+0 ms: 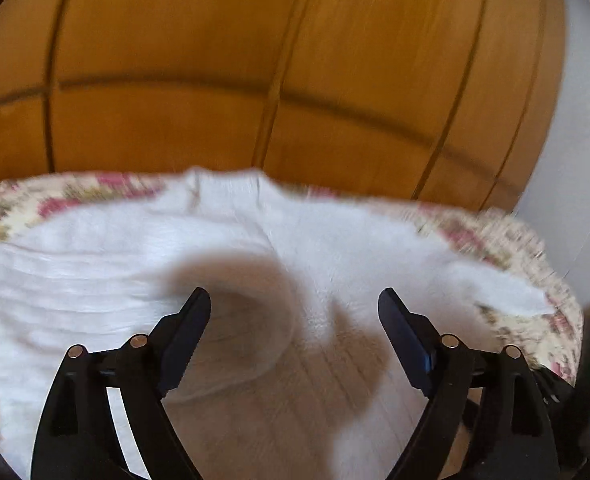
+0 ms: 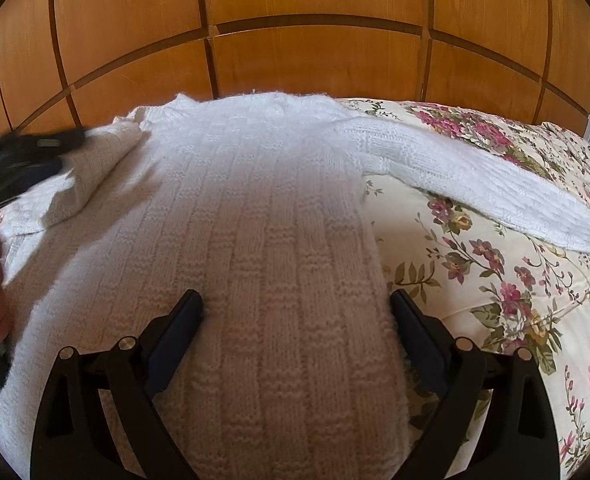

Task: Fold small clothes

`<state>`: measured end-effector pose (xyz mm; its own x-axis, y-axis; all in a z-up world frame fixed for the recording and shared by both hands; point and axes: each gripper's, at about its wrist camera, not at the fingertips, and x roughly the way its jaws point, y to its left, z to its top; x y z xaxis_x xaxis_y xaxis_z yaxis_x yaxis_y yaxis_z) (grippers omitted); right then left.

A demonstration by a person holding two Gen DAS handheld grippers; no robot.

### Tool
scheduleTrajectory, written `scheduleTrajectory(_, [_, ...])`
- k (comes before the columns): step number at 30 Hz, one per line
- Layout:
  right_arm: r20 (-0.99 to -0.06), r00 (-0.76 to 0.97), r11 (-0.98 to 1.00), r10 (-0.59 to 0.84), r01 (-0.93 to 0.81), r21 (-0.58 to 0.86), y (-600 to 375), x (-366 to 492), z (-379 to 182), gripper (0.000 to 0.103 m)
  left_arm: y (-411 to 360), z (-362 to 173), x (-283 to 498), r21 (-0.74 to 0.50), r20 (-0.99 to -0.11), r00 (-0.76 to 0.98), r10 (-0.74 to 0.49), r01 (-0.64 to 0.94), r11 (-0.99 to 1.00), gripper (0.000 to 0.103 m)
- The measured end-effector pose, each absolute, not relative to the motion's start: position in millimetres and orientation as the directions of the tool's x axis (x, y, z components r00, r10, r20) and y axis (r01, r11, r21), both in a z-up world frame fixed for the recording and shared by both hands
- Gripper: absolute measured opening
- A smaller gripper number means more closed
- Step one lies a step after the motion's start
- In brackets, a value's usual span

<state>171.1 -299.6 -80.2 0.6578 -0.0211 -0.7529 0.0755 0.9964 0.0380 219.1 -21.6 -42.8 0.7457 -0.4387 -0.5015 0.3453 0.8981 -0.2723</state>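
The white knitted sweater (image 2: 223,208) lies flat on the floral bedspread (image 2: 495,280), one sleeve (image 2: 107,160) folded across the chest, the other sleeve (image 2: 475,184) stretched out. The left tongs (image 1: 295,312) stand apart, empty, above the fold; the right tongs (image 2: 297,308) stand apart astride the hem. The loose fold may slide open if snagged. No writing is legible

Sweater (image 2: 231,208) on bedspread (image 2: 495,264), wardrobe (image 2: 315,20) behind.

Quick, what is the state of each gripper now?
Left gripper: open, holding nothing, above the white sweater.
Right gripper: open, holding nothing, fingers astride the sweater's edge.
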Motion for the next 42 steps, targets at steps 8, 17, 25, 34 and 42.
scheduleTrajectory(8, [-0.757,0.649,0.996,-0.076,0.086,-0.026,-292,171,-78,0.096,76,-42,165,-0.221,-0.401,0.91,-0.11,0.021,0.975,0.088])
scheduleTrajectory(17, [-0.712,0.702,0.992,0.025,-0.104,-0.068,-212,205,-33,0.101,138,-105,223,-0.404,-0.698,0.709,-0.104,-0.269,0.874,0.087])
scheduleTrajectory(25, [-0.749,0.663,0.949,-0.01,-0.229,-0.215,-121,287,-56,0.1,150,-111,224,-0.497,-0.659,0.736,-0.155,-0.271,0.825,0.087])
scheduleTrajectory(34, [-0.806,0.592,0.974,-0.009,0.187,0.127,-251,308,-74,0.101,139,-111,227,-0.421,-0.689,0.717,-0.102,-0.282,0.862,0.087])
scheduleTrajectory(42, [-0.735,0.676,0.943,-0.062,0.282,0.179,-286,276,-54,0.101,140,-111,225,-0.423,-0.687,0.72,-0.101,-0.283,0.861,0.088])
